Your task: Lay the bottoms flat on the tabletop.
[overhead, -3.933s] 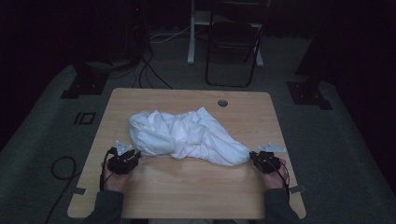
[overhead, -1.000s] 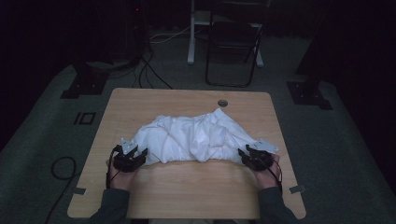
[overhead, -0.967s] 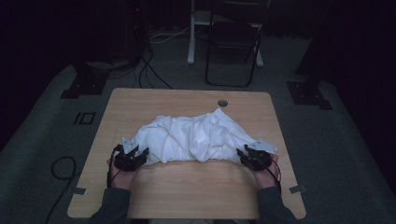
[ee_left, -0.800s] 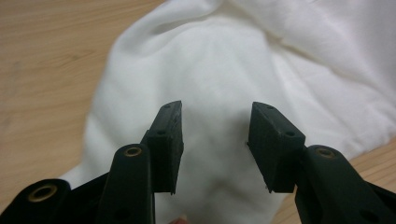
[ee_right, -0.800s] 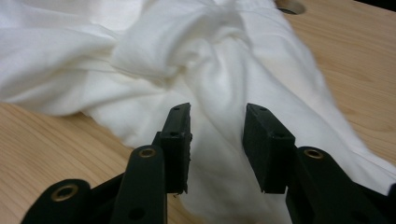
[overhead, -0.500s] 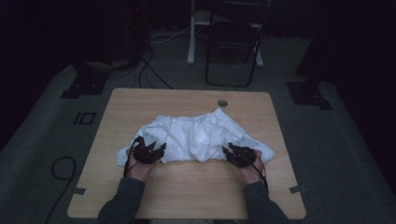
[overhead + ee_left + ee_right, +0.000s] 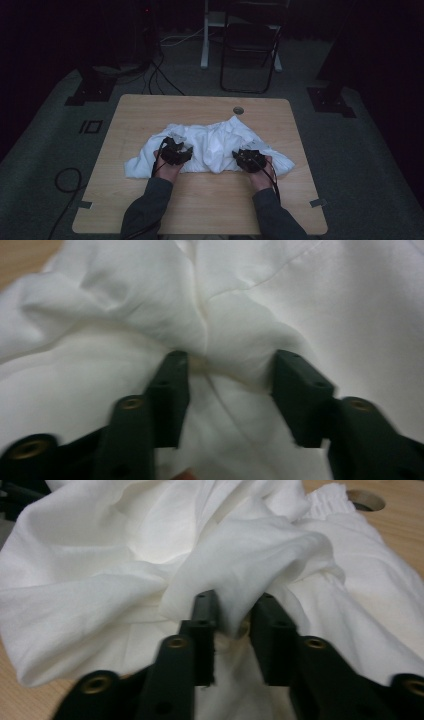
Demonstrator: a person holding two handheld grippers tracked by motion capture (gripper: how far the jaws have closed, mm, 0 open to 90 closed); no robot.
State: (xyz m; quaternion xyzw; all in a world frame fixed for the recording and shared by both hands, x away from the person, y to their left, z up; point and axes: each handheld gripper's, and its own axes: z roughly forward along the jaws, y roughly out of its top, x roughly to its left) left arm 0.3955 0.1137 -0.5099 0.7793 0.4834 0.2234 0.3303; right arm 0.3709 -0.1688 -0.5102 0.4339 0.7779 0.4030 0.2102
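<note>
A crumpled white cloth (image 7: pixel 216 144) lies across the middle of the wooden table (image 7: pixel 150 107). My left gripper (image 7: pixel 175 151) rests on the cloth's left part. In the left gripper view the cloth (image 7: pixel 150 300) bulges up between the jaws of my left gripper (image 7: pixel 227 365), which stand wide apart. My right gripper (image 7: pixel 250 159) sits on the cloth's right part. In the right gripper view my right gripper (image 7: pixel 232 611) has its jaws close together with a raised fold of the cloth (image 7: pixel 250 555) pinched between them.
A round cable hole (image 7: pixel 238 110) lies in the table just beyond the cloth, also seen as the hole (image 7: pixel 367 500) in the right gripper view. A folding chair (image 7: pixel 250 45) and cables stand on the dark floor behind the table.
Both grippers moved inward from the cloth's outer ends onto its middle parts. The cloth, spread wider earlier, now lies more bunched, with a loose corner left at the front left.
</note>
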